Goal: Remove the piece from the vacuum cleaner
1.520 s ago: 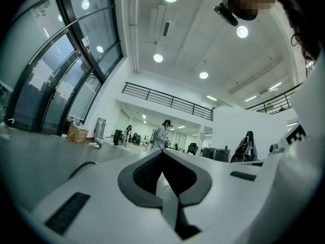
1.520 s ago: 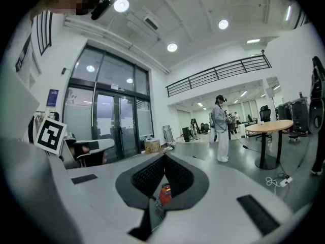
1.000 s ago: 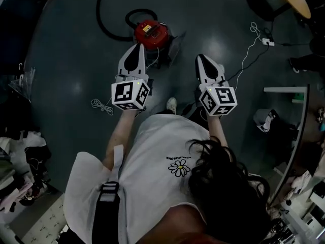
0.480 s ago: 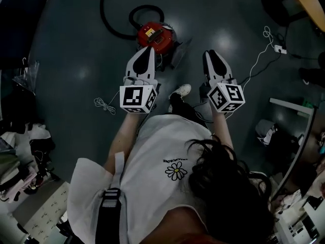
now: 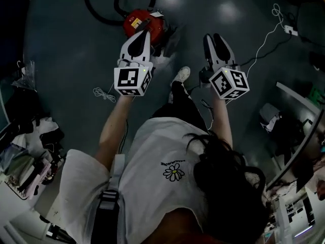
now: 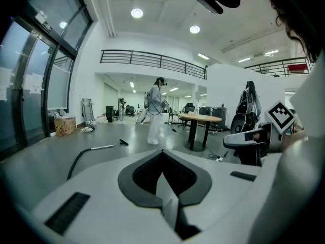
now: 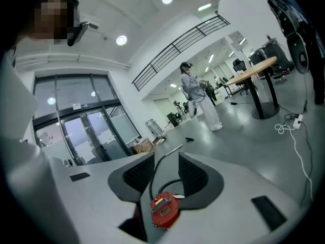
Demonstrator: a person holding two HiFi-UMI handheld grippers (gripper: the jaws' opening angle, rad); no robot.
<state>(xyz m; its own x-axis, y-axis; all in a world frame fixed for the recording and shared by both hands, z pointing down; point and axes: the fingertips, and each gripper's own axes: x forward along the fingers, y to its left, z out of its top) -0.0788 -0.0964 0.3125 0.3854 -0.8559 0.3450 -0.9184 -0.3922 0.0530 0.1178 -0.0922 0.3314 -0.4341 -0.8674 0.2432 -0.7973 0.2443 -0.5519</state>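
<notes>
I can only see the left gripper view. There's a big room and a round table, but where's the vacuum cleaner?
Observer: The head view shows the round red vacuum cleaner on the dark floor, right ahead of the left gripper.
Operator: Is the other gripper holding something?
Observer: No. The right gripper has its jaws opening with nothing gripped. The vacuum cleaner shows through the gap, on the floor farther off.
Operator: Where's its hose?
Observer: The black hose curls on the floor behind the vacuum cleaner, off to the left.
</notes>
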